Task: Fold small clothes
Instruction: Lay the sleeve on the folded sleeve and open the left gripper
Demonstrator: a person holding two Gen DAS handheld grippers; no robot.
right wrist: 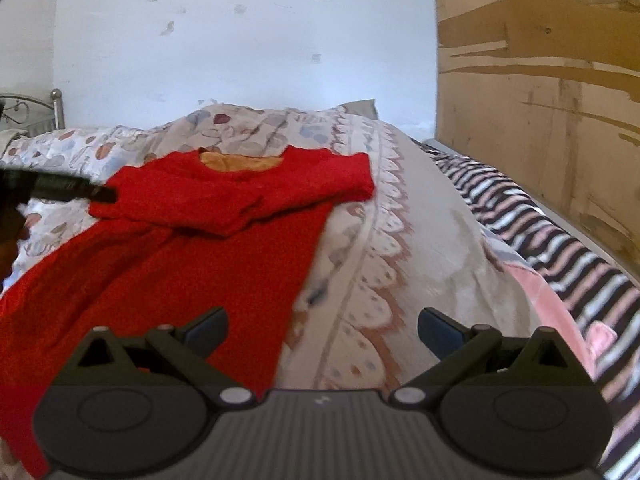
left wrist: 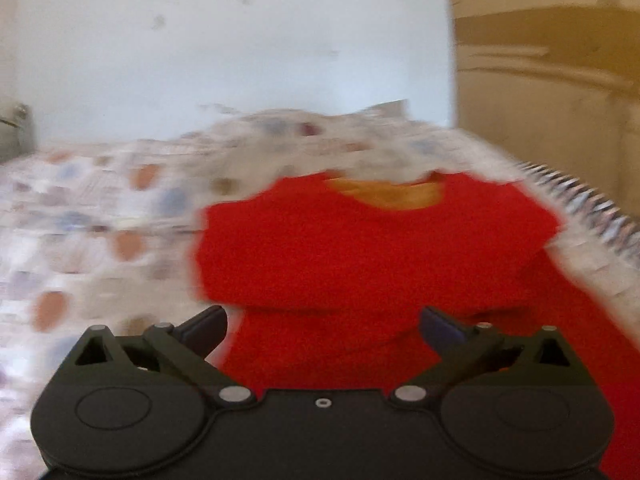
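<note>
Pale blue plaster wall (right wrist: 240, 60) behind, scuffed and chipped in spots. To the right, a tall wooden panel (right wrist: 540, 80), tan with darker streaks where the surface has peeled. Below, a bed (right wrist: 440, 216) under a soft quilted cover printed with rounded shapes in rust, blue and grey, a scalloped border along its edge. Beside that, a striped blanket (right wrist: 560, 248) in black, white and pink, and a strip of plush pink fabric (right wrist: 548, 300). At far left, a curled metal bed frame (right wrist: 52, 108) with a round knob.

On the cover, left of centre in the right wrist view, a red knit garment (right wrist: 224, 232), fuzzy in texture, its upper part folded over the lower, mustard lining showing at the round neckline. Lying flat, not held.

Left gripper (left wrist: 323, 330), matte black plastic with blue-grey pads, jaws spread wide over the red cloth, nothing pinched; seen dark and blurred at the garment's left edge from the other camera. Right gripper (right wrist: 322, 330), same build, ribbed grey body, jaws spread wide and empty above the garment's right edge and the cover.

No readable writing.
</note>
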